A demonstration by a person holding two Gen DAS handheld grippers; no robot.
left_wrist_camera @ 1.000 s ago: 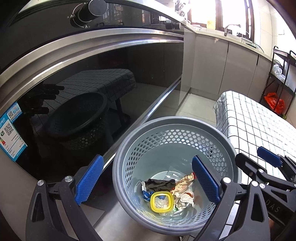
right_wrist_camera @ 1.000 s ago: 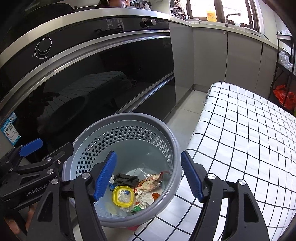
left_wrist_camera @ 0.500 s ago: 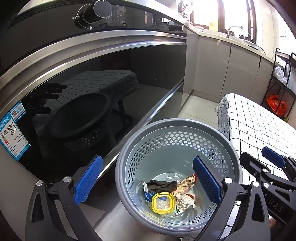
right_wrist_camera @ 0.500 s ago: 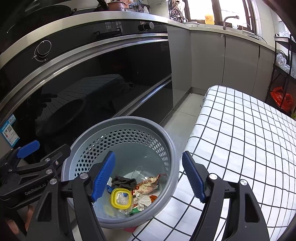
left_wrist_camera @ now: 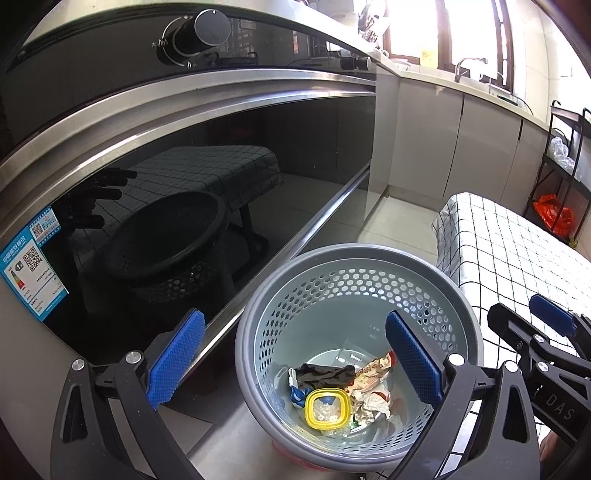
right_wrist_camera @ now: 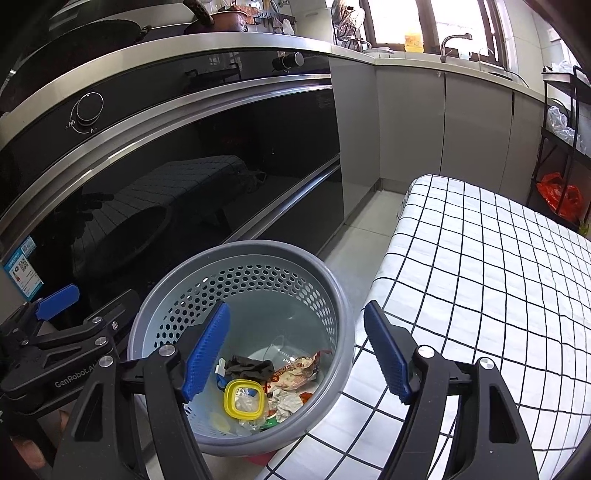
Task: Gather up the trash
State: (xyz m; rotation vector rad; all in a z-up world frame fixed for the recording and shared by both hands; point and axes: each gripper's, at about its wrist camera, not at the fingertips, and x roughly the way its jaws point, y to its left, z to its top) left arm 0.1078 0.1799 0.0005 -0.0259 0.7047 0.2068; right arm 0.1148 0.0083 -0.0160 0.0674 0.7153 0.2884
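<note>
Holding trash: grey perforated basket

The basket stands on the floor between the oven at left and the table at right; trash lies inside it.

"GenRobot.AI" is printed in grey on the black frame of the left gripper, seen left of the right gripper's jaws. "DAS" can be read on the right gripper's frame in the left wrist view. A blue label with QR codes is stuck on the dark glass door, left of the left gripper's jaws; its small print cannot be read. Flame marks are printed beside the knob above.
</note>
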